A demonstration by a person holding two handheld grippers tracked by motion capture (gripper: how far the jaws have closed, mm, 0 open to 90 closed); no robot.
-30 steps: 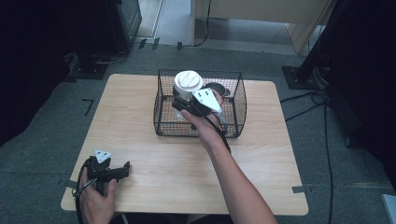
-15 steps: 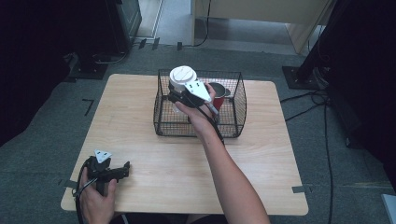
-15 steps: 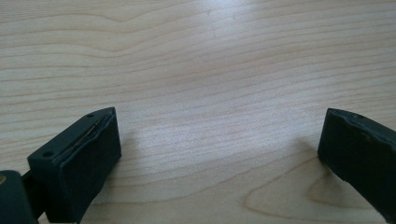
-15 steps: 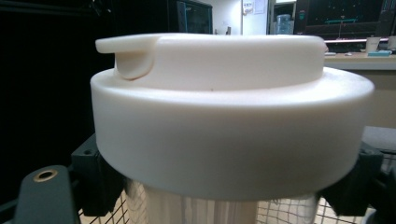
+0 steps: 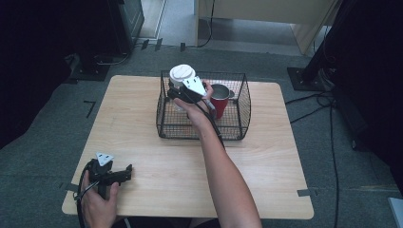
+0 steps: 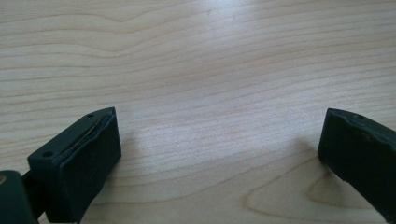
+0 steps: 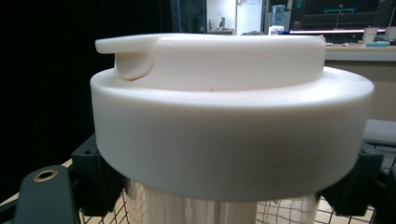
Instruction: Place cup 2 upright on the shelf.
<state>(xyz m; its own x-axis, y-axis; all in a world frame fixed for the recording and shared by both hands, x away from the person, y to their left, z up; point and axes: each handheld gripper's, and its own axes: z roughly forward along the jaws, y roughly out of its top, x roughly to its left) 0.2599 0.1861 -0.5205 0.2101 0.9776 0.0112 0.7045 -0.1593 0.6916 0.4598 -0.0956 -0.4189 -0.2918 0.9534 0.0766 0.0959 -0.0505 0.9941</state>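
Pale wooden table point(image 5: 142, 118) — wire basket point(image 5: 237, 118) on it (far side).

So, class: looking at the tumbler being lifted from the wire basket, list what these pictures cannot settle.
- Tumbler base: in the right gripper view the bottom edge cuts it off; in the high view the right tool and hand cover the body.
- Basket floor near the red cup: the forearm hides part of it in the high view.
- Left tool: too small there to read its opening; the left gripper view shows it open.
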